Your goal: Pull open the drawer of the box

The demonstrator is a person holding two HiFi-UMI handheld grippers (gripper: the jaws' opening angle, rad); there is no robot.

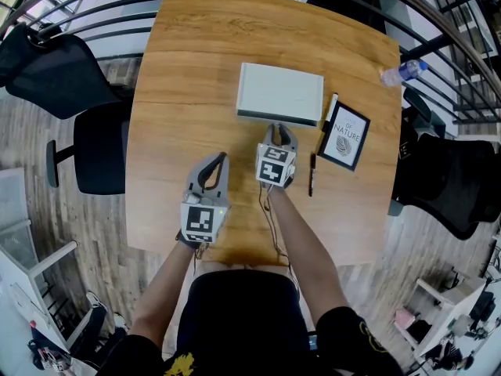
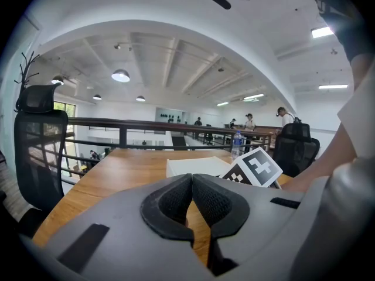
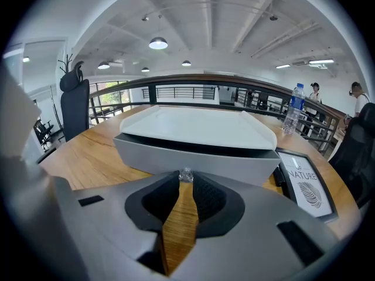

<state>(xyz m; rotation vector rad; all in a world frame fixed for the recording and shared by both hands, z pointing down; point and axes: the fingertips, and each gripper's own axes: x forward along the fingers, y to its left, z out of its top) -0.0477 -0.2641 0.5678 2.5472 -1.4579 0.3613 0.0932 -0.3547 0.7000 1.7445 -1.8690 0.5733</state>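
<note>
Here we are at the wooden bench (image 1: 196,53), and the white box (image 1: 279,92) sits flat in the middle of it, its drawer (image 3: 193,157) facing the person. The right claw (image 1: 279,129) is right up against that drawer front, and the right gripper view shows why: the jaws are pinched in on the small clear knob (image 3: 186,175) at the middle of the front panel, one pad on each side of it. That's the grip made! The left claw (image 1: 221,158) hangs back nearer the person, off to the left, pressed together with nothing between its pads and touching neither box nor drawer. As for the drawer itself, it looks to be in, or as good as in: there's a dark line under the lid, but no tray showing beyond the box's front edge in the head view. So by my reading the reach and the grasp are done and the pull itself is all to come. Off to the right of the box lie a framed print (image 1: 346,135) and a pen (image 1: 311,175), with a water bottle (image 1: 403,72) at the far edge, all well out of the drawer's path.
</note>
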